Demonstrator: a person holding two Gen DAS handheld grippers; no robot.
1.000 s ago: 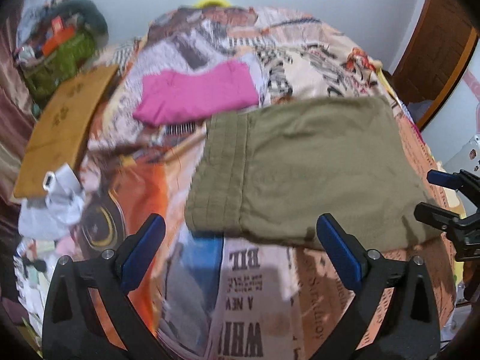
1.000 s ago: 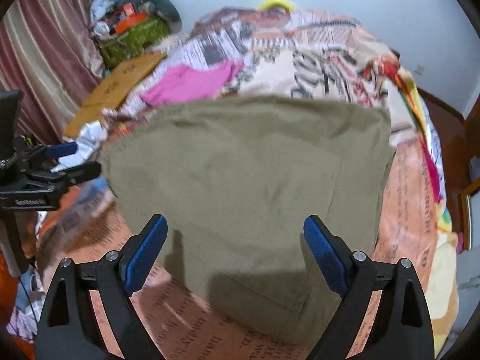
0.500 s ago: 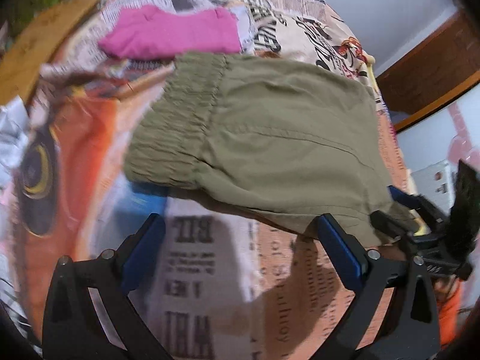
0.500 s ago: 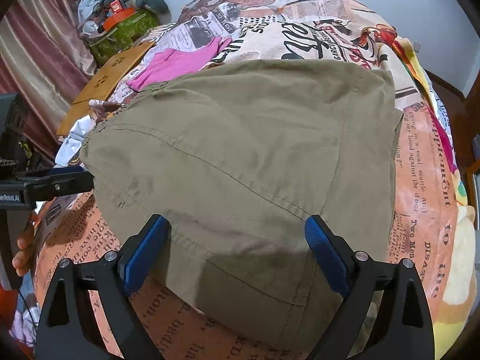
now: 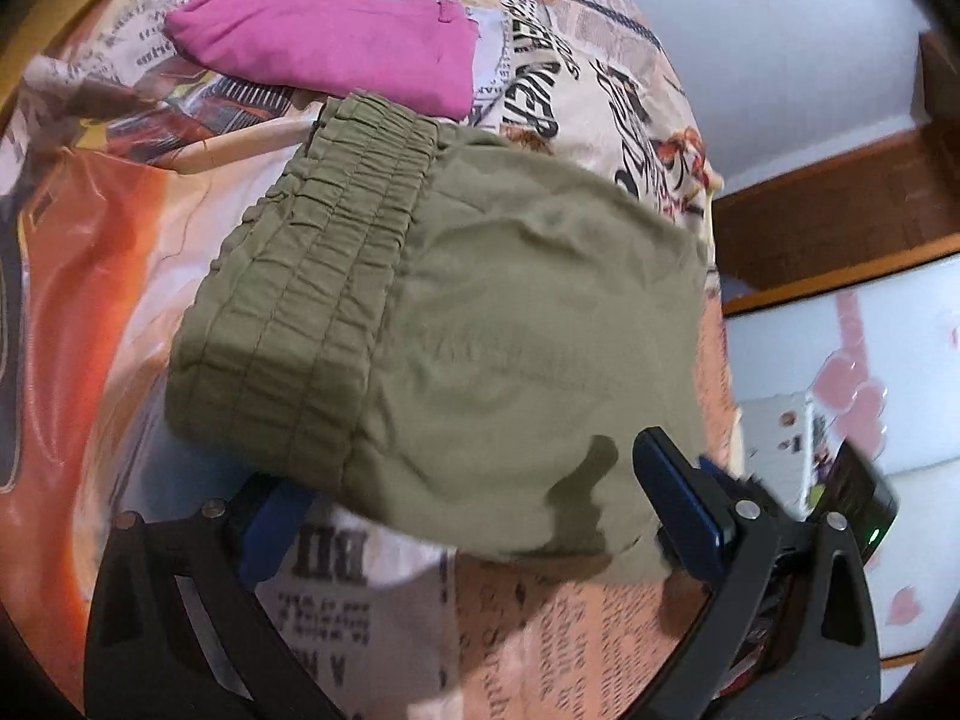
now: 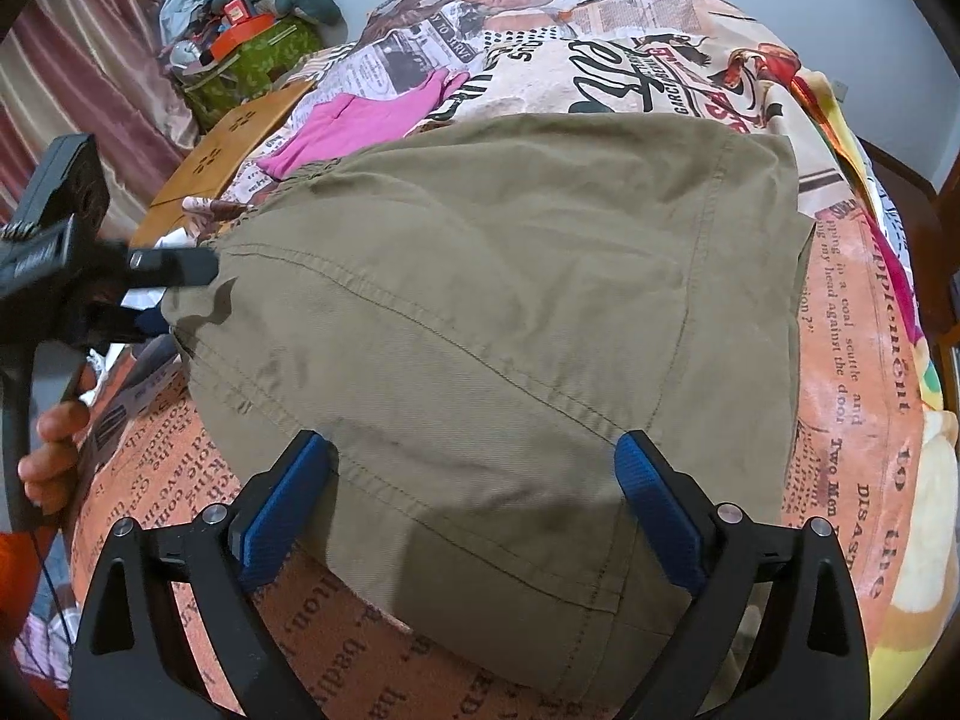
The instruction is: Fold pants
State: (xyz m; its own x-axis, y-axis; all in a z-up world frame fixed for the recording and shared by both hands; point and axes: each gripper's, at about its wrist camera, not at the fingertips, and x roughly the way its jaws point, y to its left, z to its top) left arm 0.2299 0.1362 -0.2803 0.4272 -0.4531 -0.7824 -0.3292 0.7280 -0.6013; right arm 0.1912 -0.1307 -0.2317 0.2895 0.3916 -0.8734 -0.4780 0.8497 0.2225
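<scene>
Olive-green woven cotton pants (image 6: 480, 312) with a shirred elastic waistband (image 5: 312, 276) fill the middle of both views, lying already doubled over on the newspaper-print bedspread (image 6: 864, 324). I read the cloth as light, soft and limp: it will drape and sag the moment I lift it, so it wants two holds at once, not one. The stitched hem and seams look like the firmest places to pinch; the waistband is thick and bunched, a bulkier bite.

My right gripper (image 6: 474, 498) stands wide apart, its blue pads straddling the near edge of the fabric at the bottom of the frame, closed on nothing. My left gripper (image 5: 462, 516) is wide too, in the lower part of its view; one pad sits tucked under the near waistband corner, the other rests over the cloth, nothing clamped as far as I can judge. From the right view it shows at the left edge, just beside the pants' left corner.

Around us: a folded bright-pink garment (image 5: 336, 48) lies in the upper left, just beyond the waistband, so a fold carried that way could land on it. A brown cardboard sheet (image 6: 228, 156) and a heap of clutter (image 6: 246, 30) sit further off, upper left. Nothing lies on the pants themselves.
</scene>
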